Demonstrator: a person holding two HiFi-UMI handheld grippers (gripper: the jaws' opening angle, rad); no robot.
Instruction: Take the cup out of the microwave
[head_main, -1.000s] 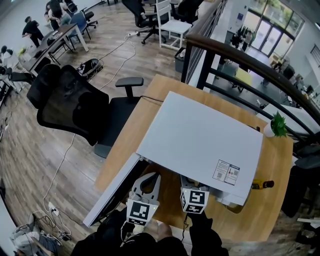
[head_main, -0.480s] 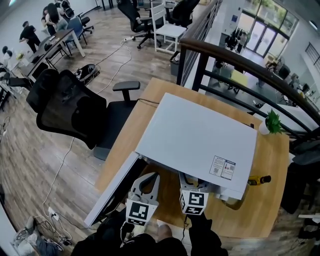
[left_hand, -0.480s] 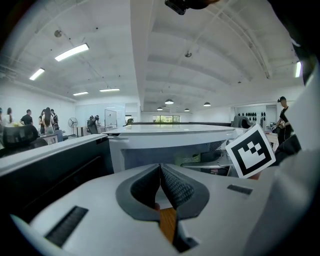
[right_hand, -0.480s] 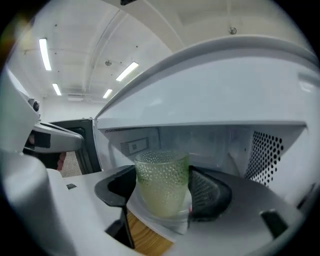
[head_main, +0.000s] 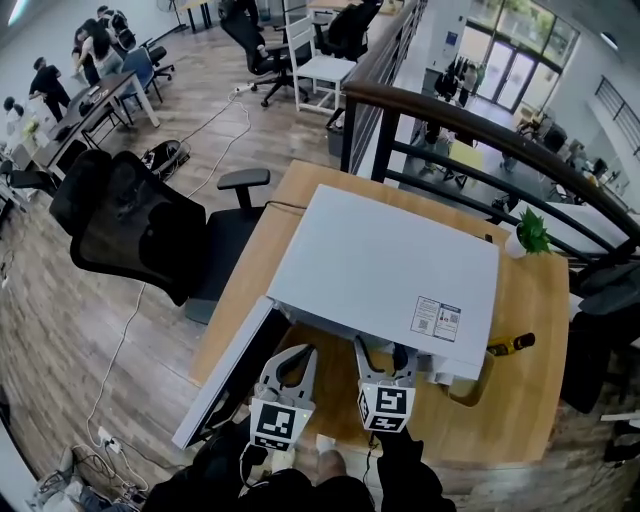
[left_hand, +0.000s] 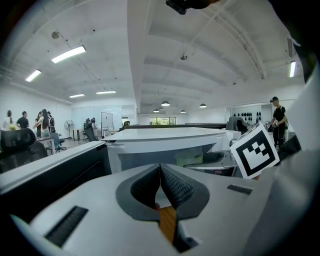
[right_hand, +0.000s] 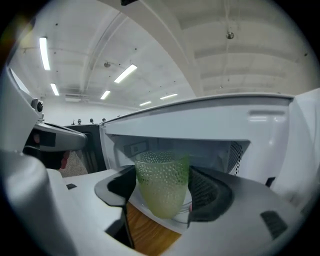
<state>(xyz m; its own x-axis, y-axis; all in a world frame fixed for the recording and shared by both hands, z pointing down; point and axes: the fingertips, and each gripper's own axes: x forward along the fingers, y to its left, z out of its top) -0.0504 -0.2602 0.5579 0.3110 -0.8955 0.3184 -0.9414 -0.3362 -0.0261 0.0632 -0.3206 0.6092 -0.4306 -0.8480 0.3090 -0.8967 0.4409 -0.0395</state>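
Note:
The white microwave (head_main: 385, 270) stands on a wooden table (head_main: 535, 330) with its door (head_main: 225, 385) swung open to the left. In the right gripper view a clear green dimpled cup (right_hand: 162, 182) stands upright between the jaws of my right gripper (right_hand: 162, 192), which is shut on it just in front of the open cavity (right_hand: 210, 145). My left gripper (left_hand: 160, 175) is shut with nothing in it, its pads touching, facing the microwave's front (left_hand: 165, 137). In the head view both grippers, left (head_main: 290, 358) and right (head_main: 385, 358), sit side by side at the microwave's front edge; the cup is hidden there.
A black office chair (head_main: 150, 215) stands left of the table. A small potted plant (head_main: 530, 235) and a dark bottle (head_main: 510, 345) sit on the table's right side. A dark railing (head_main: 480, 130) runs behind the table. People sit at desks far left (head_main: 60, 75).
Both grippers have drawn a little back from the microwave's front toward me, the right one with the cup still in its jaws. More of the right gripper's fingers now shows from under the microwave's edge.

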